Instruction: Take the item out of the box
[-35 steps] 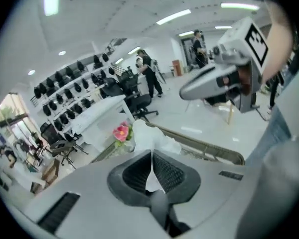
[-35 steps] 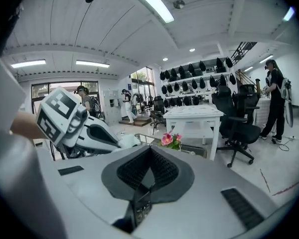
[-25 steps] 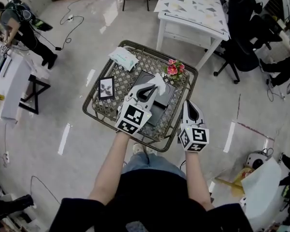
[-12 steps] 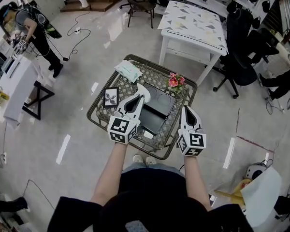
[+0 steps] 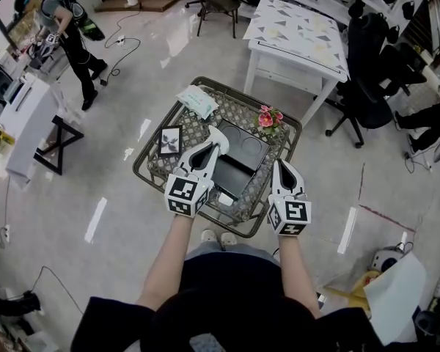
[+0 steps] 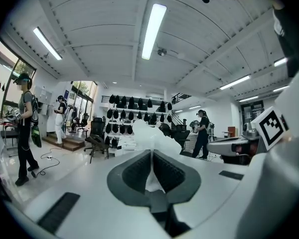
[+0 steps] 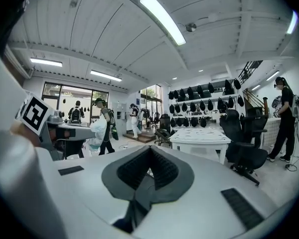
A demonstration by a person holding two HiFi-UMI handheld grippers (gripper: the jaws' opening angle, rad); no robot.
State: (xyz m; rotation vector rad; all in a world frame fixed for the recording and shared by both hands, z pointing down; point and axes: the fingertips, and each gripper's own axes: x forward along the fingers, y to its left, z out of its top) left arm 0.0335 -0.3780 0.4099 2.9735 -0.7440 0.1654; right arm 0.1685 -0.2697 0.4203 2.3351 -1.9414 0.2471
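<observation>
Tissue (image 6: 154,137), white and crumpled, sits pinched in the left gripper's (image 5: 214,139) closed jaws, just left of the black box (image 5: 242,156) on the wicker table (image 5: 202,122). A second ago it hung over the box top. The right gripper (image 5: 282,166) hovers alongside, jaws together, empty.

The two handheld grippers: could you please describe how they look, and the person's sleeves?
Left gripper and right gripper are white, tapering shells, each with a cube of black-and-white square markers at the rear. Dark grey ribbed pads line the jaws. Sleeves are black.
</observation>
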